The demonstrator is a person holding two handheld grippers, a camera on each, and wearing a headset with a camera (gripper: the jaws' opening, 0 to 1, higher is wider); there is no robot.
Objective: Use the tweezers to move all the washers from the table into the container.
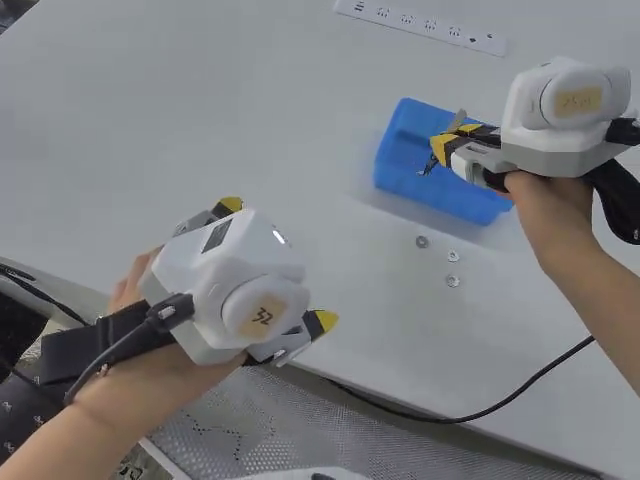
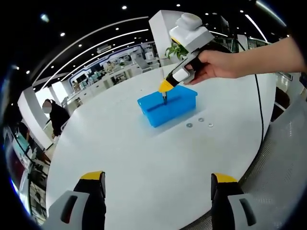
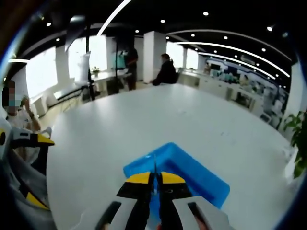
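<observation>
Three small silver washers (image 1: pixel 452 257) lie just beside the blue rectangular plastic container (image 1: pixel 405 160). Right gripper (image 1: pixel 440 150) pinches thin metal tweezers (image 1: pixel 428 168) over it; left gripper (image 2: pixel 157 178) gapes wide, empty. Judgement: tips should dip inside the walls before any release.

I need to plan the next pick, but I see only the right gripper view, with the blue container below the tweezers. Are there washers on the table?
Observer: Yes, three washers lie on the table.
Operator: Where are they from the container?
Observer: Beside the container, off its long wall nearer the person, not touching it.
Operator: And the left gripper?
Observer: The left gripper is open and holds nothing.
</observation>
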